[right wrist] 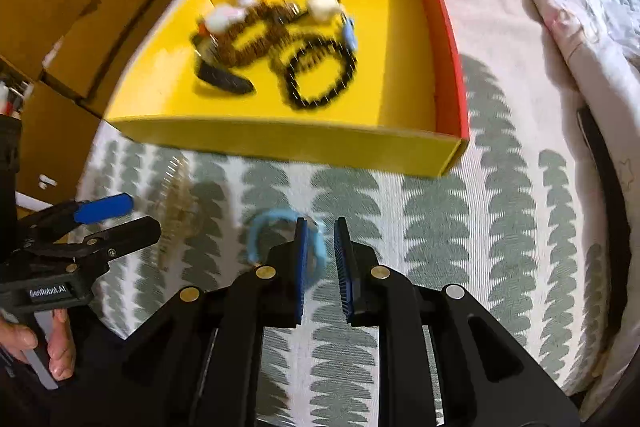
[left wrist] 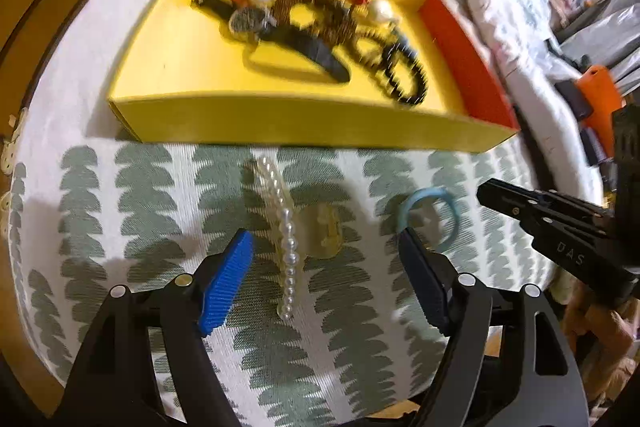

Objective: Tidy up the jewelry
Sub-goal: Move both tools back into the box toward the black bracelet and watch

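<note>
Your left tongs (left wrist: 326,281) gape wide around the pearl clip (left wrist: 280,239) on the cushion (left wrist: 120,227), right tongs (right wrist: 322,267) narrow, blue ring (right wrist: 276,231) against the left pad, unpinched.

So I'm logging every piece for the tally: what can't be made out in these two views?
- Pile in the yellow box: motion blur in both views merges the pieces; no count possible.
- Blue ring: right wrist view, the near side hidden behind the right gripper fingers; contact unclear.
- Clear clip: left wrist view, pale and see-through; shape unclear.
- Pearl clip: right wrist view, smeared by blur.
</note>
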A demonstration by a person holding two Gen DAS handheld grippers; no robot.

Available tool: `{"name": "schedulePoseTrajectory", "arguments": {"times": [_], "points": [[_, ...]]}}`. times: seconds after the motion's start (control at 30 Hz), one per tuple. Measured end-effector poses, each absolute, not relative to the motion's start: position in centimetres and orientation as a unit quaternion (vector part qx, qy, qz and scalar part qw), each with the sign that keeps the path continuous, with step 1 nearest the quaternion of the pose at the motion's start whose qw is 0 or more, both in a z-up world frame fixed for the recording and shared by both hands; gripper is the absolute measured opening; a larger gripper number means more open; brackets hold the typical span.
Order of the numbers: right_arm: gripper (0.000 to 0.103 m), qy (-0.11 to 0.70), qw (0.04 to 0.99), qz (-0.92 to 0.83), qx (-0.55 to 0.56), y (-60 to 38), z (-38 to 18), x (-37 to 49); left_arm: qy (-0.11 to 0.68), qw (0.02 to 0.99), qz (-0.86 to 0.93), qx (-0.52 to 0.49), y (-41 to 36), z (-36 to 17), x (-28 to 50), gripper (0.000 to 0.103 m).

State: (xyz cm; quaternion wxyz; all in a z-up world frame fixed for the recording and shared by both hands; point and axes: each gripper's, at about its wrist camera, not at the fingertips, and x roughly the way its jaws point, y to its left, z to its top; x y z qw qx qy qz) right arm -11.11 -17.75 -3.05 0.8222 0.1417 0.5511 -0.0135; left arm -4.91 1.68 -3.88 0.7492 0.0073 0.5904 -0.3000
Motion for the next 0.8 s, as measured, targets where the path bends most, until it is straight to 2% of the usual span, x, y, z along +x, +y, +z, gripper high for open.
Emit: {"name": "schedulePoseTrajectory", "arguments": {"times": [0.1, 0.17, 0.33, 0.43, 0.67, 0.8], "points": [[0.02, 0.516, 0.843, -0.005, 0.152, -18.5, -1.3, -11.0, 0.566, 0.769, -0.297, -0.01, 2.9, -1.6, -3.7, 0.075], [0.02, 0.497, 0.852, -0.01, 0.165, -19.3, -0.3, -10.4, 0.553, 0.78, -0.291, -0.022, 3.4, -0.3, -2.6, 0.082], [0.02, 0.475, 0.862, -0.008, 0.174, -19.7, 0.6, -7.5, 0.541, 0.797, -0.266, -0.022, 3.2, 1.7, 1.5, 0.087], [0.02, 0.461, 0.869, 0.005, 0.183, -19.9, 0.3, -5.8, 0.557, 0.79, -0.256, -0.017, 1.8, 0.7, 4.3, 0.087], [0.021, 0.496, 0.851, 0.0, 0.171, -19.1, -2.3, -1.3, 0.63, 0.74, -0.233, -0.025, -0.3, -4.7, 8.4, 0.087], [0.021, 0.497, 0.85, 0.005, 0.175, -18.9, -3.0, -0.1, 0.642, 0.734, -0.216, -0.04, -0.7, -6.0, 10.0, 0.087]]}}
